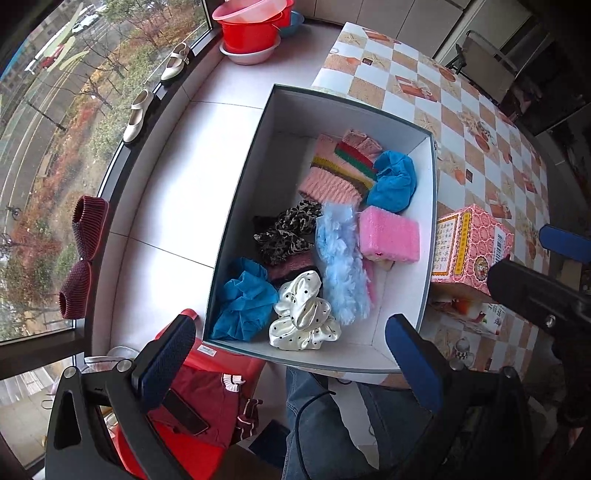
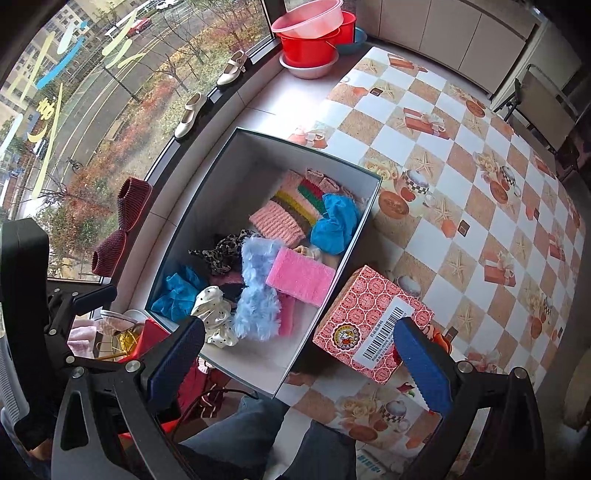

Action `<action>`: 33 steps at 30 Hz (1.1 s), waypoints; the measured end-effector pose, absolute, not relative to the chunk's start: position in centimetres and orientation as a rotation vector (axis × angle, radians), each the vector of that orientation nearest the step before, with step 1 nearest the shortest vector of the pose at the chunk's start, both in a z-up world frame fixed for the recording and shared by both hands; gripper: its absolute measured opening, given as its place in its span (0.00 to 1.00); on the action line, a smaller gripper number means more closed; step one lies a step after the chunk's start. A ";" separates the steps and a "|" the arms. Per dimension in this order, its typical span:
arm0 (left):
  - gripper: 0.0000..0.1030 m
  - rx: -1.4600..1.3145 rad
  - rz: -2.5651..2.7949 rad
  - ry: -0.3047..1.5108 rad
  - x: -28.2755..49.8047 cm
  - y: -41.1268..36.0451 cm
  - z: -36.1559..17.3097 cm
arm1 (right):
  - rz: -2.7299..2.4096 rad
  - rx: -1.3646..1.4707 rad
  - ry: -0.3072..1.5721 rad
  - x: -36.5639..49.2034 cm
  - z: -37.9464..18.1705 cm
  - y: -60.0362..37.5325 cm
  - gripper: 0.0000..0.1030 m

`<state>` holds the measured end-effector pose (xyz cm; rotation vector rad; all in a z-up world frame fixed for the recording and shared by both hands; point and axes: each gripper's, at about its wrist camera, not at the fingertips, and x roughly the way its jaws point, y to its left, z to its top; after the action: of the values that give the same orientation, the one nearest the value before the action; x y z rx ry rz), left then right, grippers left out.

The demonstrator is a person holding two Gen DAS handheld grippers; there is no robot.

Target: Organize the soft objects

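A white open box at the table's left edge holds soft things: a pink striped knit piece, two blue cloths, a pink sponge, a light blue fluffy piece, a leopard scrunchie and a white dotted scrunchie. My left gripper is open and empty, above the box's near edge. My right gripper is open and empty, near the box's front right corner.
A pink patterned carton stands on the checked tablecloth right of the box. Red and pink basins sit at the back. Shoes and maroon knit slippers line the window sill. Red clothing and my legs are below.
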<state>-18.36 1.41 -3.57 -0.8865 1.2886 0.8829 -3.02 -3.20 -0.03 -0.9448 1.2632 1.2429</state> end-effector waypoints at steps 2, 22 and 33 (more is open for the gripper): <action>1.00 -0.888 0.882 1.288 -18.4 1.4 -3.6 | 1.242 -0.946 1.267 -3.1 -0.1 -3.2 1.00; 1.00 -0.795 0.856 1.318 -17.6 0.9 -3.2 | 1.216 -0.933 1.274 -3.3 -0.4 -3.5 1.00; 1.00 -0.736 0.818 1.349 -17.0 0.4 -3.3 | 1.193 -0.899 1.288 -3.3 -0.4 -4.5 1.00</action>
<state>-17.01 0.36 -3.32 -0.7364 1.3488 0.8177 -3.27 -4.51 -0.36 -0.8988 1.2877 1.1925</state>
